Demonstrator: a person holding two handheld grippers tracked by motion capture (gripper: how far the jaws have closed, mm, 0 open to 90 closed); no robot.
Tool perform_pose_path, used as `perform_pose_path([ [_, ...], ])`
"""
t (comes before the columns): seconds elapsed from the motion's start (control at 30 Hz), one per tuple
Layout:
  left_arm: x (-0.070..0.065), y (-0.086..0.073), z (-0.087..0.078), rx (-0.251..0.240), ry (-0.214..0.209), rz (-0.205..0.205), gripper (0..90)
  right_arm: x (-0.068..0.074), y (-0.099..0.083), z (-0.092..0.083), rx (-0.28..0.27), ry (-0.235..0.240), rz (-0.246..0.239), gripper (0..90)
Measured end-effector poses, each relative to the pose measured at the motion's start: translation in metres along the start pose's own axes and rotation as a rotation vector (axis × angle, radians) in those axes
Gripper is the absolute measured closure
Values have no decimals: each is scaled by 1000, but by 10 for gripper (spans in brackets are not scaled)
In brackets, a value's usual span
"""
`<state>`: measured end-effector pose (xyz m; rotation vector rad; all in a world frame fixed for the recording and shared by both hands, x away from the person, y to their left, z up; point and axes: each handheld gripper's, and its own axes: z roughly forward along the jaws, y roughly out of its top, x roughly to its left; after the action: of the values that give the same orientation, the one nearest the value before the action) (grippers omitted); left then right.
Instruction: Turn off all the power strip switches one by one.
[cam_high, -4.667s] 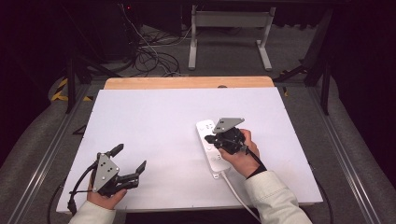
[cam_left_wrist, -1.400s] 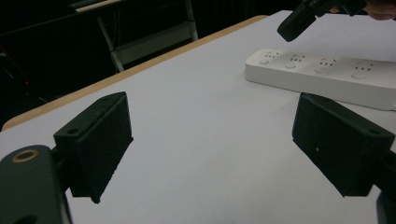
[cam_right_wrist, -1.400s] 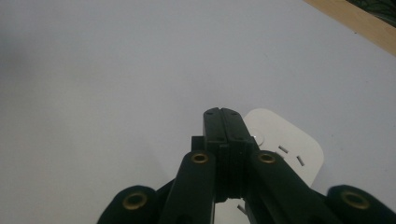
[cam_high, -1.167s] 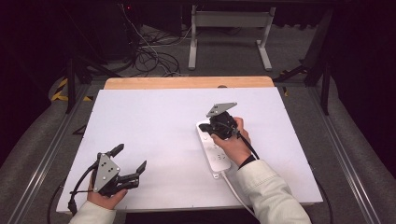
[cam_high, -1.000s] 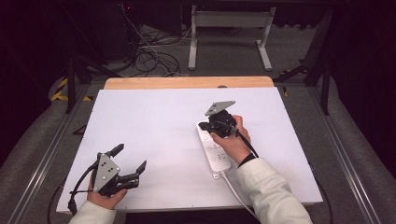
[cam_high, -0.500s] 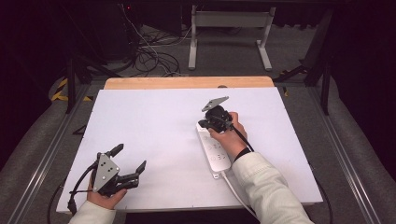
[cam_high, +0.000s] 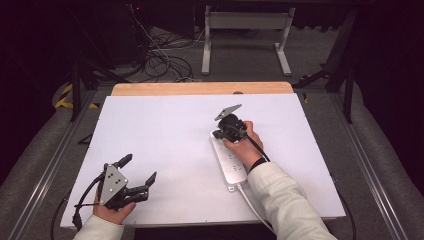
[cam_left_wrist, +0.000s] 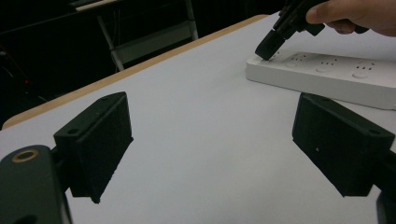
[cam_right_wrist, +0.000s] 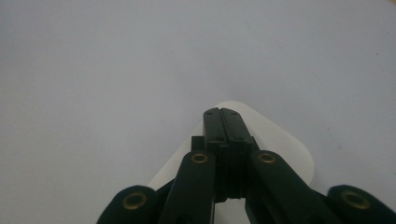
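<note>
The right gripper (cam_high: 218, 134), its fingers shut tight on nothing, is pressed onto the far end of the white power strip (cam_high: 229, 162) laid on the white surface (cam_high: 165, 130), while the left gripper (cam_high: 137, 175) is held wide open and empty.

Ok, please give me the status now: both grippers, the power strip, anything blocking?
Right hand-held gripper shut, tip on far end of power strip. Left hand-held gripper open, holding nothing, apart near front edge. Nothing in the way on white table.

Power strip (cam_high: 229, 162): smooth white plastic, faint sheen. Table sheet (cam_high: 165, 135): matt white, smooth; bare wood strip (cam_high: 200, 88) showed along the far edge. Gripper jaws were matt black plastic, brass-coloured rivets. Left gripper (cam_high: 134, 175) carried a dull grey metal plate.
</note>
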<state>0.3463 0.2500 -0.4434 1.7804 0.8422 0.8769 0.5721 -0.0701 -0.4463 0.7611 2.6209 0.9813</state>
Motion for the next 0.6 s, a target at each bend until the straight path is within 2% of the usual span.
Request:
perform_pose_path([
  [0.3,0,0,0,1,0,0,125,-2,-2,1,0,9,16,900],
  [0.6,0,0,0,-2,1,3,125,-1,-2,2,4,6,8,900],
])
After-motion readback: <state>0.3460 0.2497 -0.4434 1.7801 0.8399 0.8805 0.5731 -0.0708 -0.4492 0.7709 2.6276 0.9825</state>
